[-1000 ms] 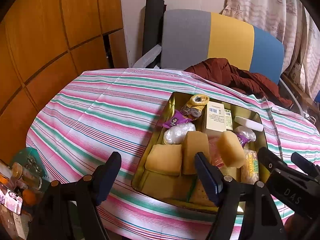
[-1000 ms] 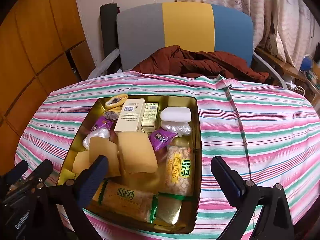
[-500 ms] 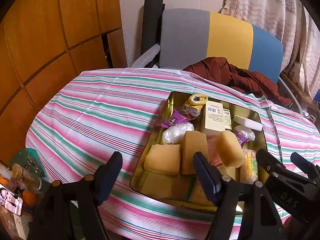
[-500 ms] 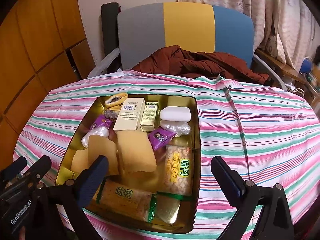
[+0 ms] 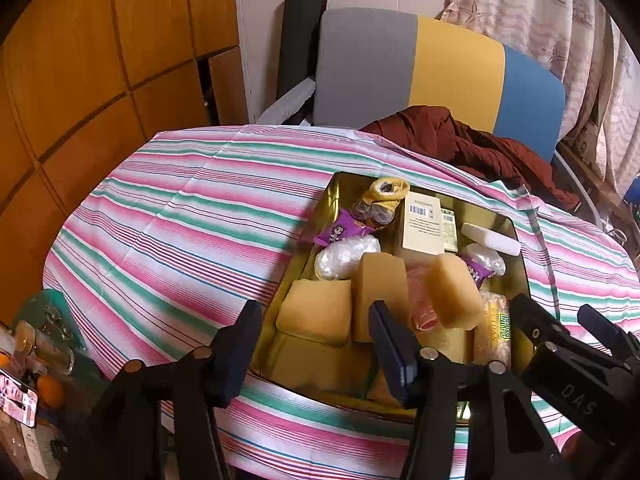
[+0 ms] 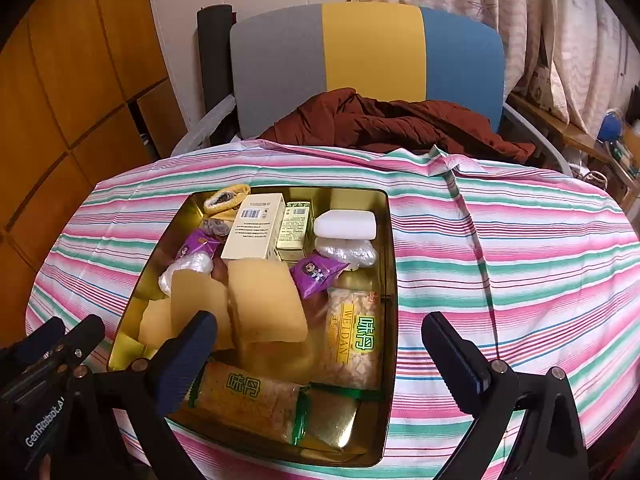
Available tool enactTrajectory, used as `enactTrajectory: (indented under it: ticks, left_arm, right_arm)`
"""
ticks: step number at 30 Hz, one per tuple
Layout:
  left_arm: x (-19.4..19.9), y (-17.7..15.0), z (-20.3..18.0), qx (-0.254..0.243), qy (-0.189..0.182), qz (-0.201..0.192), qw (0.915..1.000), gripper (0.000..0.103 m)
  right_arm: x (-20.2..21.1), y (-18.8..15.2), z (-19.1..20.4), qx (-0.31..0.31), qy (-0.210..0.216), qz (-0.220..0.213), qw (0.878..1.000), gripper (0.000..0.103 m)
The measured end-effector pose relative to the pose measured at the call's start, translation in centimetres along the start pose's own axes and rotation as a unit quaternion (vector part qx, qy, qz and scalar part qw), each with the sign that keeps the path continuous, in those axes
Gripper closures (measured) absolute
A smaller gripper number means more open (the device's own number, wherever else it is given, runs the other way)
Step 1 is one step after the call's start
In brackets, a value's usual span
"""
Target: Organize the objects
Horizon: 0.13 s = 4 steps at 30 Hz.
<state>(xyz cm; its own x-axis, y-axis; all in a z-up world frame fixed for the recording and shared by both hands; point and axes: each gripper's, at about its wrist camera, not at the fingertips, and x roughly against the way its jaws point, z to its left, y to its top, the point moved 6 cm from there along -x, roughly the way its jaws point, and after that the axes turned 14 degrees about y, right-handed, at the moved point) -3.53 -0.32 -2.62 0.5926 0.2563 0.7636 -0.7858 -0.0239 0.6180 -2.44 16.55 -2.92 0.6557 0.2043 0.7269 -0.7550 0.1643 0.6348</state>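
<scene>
While my left gripper [image 5: 314, 350] hangs over the near-left corner of the gold tin [image 5: 332, 196], its jaws have just been narrowing and stand half apart, nothing between them. The tin sits on the striped tablecloth [image 5: 180, 232], packed with yellow sponges [image 5: 316, 316], a cream box [image 5: 423, 224] and snack packets.

Right wrist view: my right gripper [image 6: 320, 354] is spread wide and empty above the tin's near edge, over a WEIDAN packet [image 6: 354, 340].

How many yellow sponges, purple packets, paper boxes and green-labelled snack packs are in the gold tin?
Yellow sponges: 3
Purple packets: 2
Paper boxes: 2
Green-labelled snack packs: 2
Total: 9
</scene>
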Motion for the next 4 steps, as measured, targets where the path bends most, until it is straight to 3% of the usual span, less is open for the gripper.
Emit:
enactTrajectory:
  ticks: [4]
  left_arm:
    - [-0.07, -0.09, -0.14, -0.004, 0.008, -0.006, 0.9999, 0.05]
  right_arm:
    - [-0.03, 0.0, -0.03, 0.001, -0.001, 0.0, 1.0, 0.0]
